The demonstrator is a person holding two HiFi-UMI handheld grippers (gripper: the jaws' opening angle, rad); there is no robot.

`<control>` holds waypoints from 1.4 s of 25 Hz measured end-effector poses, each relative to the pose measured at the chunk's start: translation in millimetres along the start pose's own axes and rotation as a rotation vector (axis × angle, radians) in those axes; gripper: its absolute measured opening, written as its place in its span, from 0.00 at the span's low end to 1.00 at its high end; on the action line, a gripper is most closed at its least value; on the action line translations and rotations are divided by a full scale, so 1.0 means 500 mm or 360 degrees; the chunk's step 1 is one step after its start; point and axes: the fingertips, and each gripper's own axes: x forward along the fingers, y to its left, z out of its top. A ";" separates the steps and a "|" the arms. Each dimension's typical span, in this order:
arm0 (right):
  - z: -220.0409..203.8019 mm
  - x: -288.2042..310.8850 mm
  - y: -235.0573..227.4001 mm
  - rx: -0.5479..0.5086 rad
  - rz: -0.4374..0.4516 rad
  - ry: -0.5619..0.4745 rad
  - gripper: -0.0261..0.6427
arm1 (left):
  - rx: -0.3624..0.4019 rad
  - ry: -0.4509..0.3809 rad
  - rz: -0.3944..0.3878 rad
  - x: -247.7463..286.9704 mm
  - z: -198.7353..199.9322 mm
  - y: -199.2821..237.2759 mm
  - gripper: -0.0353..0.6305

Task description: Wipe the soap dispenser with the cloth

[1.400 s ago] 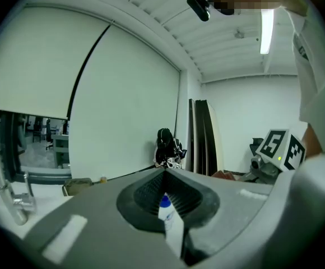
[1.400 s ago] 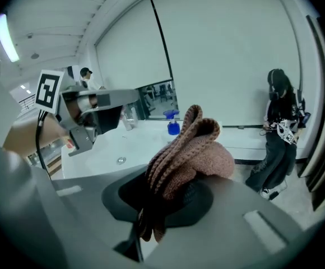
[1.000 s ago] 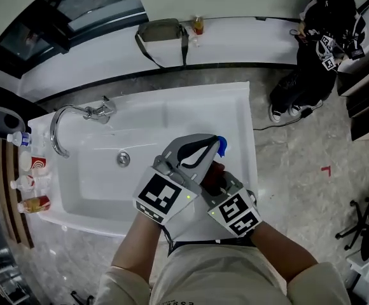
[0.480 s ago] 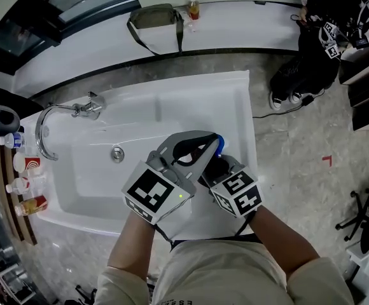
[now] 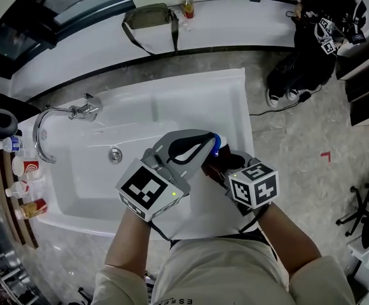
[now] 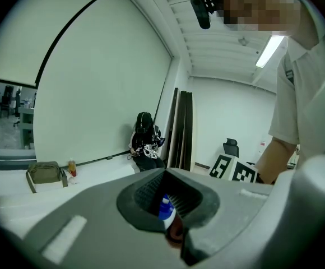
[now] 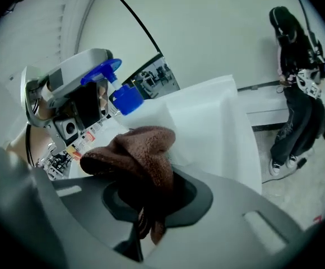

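Observation:
The soap dispenser shows only its blue pump top [image 5: 215,145] in the head view, over the sink's right ledge. My left gripper [image 5: 191,150] is shut on it; in the left gripper view the blue top [image 6: 165,207] sits between the jaws of the left gripper [image 6: 168,212]. The right gripper [image 5: 221,165] is shut on a brown cloth [image 7: 140,153], bunched between its jaws. In the right gripper view the cloth lies just below and right of the dispenser's blue pump [image 7: 123,98]. The dispenser's body is hidden, so I cannot tell whether the cloth touches it.
A white sink [image 5: 89,199] with a chrome faucet [image 5: 52,117] lies to the left. Several small bottles [image 5: 27,188] stand on a shelf at the far left. A khaki bag [image 5: 147,15] and a small bottle [image 5: 188,7] rest on the back ledge. A person in dark clothes [image 5: 321,24] sits at the upper right.
The right gripper's marker cube has swung to the right and turned, with the cloth still in its jaws. The left gripper keeps the dispenser in about the same place.

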 end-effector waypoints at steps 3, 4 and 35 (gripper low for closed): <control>0.007 -0.021 -0.030 0.0038 -0.0082 -0.0021 0.16 | 0.0012 0.0003 0.0002 -0.001 -0.001 0.002 0.05; 0.012 -0.029 -0.037 0.0043 -0.0111 -0.0035 0.16 | 0.0011 0.0002 0.0003 -0.001 -0.001 0.003 0.05; -0.056 0.052 0.000 0.0477 0.0026 0.0217 0.16 | 0.0054 -0.0004 -0.0104 0.002 0.000 -0.002 0.05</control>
